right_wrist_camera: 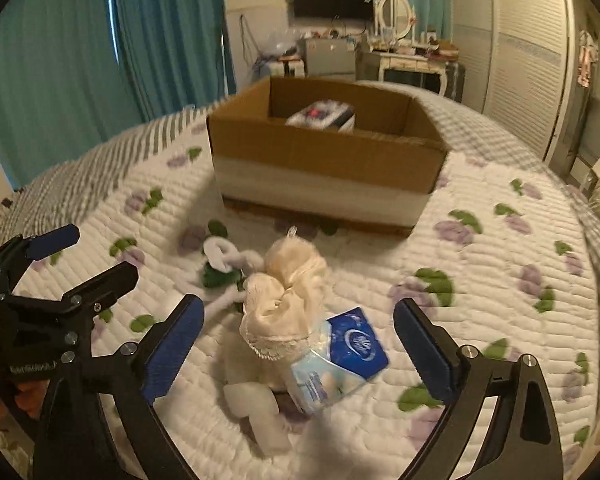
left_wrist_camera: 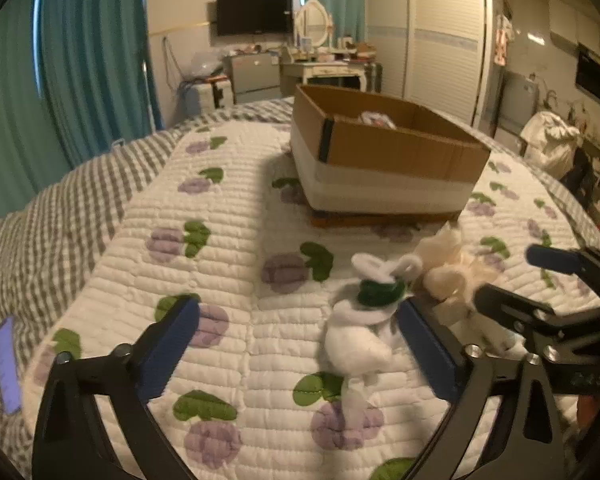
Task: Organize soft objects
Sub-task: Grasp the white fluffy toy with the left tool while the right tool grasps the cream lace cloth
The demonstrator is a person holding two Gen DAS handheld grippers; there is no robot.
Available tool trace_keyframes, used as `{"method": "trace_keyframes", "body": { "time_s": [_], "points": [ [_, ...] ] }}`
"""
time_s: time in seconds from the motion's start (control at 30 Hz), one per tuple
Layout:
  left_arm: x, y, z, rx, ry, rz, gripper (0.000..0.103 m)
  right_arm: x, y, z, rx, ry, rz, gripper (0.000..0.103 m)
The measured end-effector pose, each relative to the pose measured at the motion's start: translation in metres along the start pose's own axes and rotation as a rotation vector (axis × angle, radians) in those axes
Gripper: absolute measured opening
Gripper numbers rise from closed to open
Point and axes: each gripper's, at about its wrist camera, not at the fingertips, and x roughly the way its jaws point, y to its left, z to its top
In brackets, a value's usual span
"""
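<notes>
Clearly, both grippers' fingers gape empty over the quilted floral bed; closing on the cream mesh pouf could snag the adjoining blue tissue pack, missing the brown cardboard box.

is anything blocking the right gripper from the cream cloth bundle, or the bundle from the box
Nothing visible does. The right gripper is open with the cream cloth bundle lying between its fingers; a blue tissue pack lies against the bundle. Only bare quilt separates it from the cardboard box.
</notes>
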Motion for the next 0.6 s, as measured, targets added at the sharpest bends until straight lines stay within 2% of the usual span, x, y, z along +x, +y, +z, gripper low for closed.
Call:
{"method": "trace_keyframes", "body": {
  "time_s": [0.1, 0.17, 0.2, 0.23, 0.27, 0.4, 0.57, 0.6],
  "points": [
    [0.014, 0.001, -0.009, 0.015, 0.036, -0.008, 0.097, 0.020, 0.000, 0.000, -0.004, 0.027, -0.001, 0.082],
    [0.022, 0.001, -0.017, 0.018, 0.055, -0.019, 0.097, 0.030, -0.001, 0.001, 0.000, 0.039, 0.005, 0.061],
    [0.026, 0.000, -0.020, 0.020, 0.069, -0.026, 0.097, 0.034, -0.002, 0.001, 0.005, 0.040, 0.017, 0.054],
    [0.030, -0.001, -0.022, 0.020, 0.080, -0.035, 0.095, 0.036, -0.004, 0.001, 0.012, 0.037, 0.024, 0.035],
    [0.034, -0.003, -0.026, 0.016, 0.097, -0.063, 0.094, 0.036, -0.005, 0.000, 0.018, 0.026, 0.027, 0.027],
    [0.043, -0.015, -0.032, 0.038, 0.121, -0.094, 0.091, 0.031, -0.005, -0.004, 0.021, -0.015, 0.019, 0.023],
    [0.048, -0.026, -0.033, 0.067, 0.129, -0.143, 0.073, 0.034, -0.004, -0.008, 0.017, -0.012, 0.025, 0.023],
    [0.048, -0.028, -0.033, 0.075, 0.127, -0.157, 0.067, 0.034, -0.004, -0.009, 0.019, -0.013, 0.025, 0.023]
  ]
}}
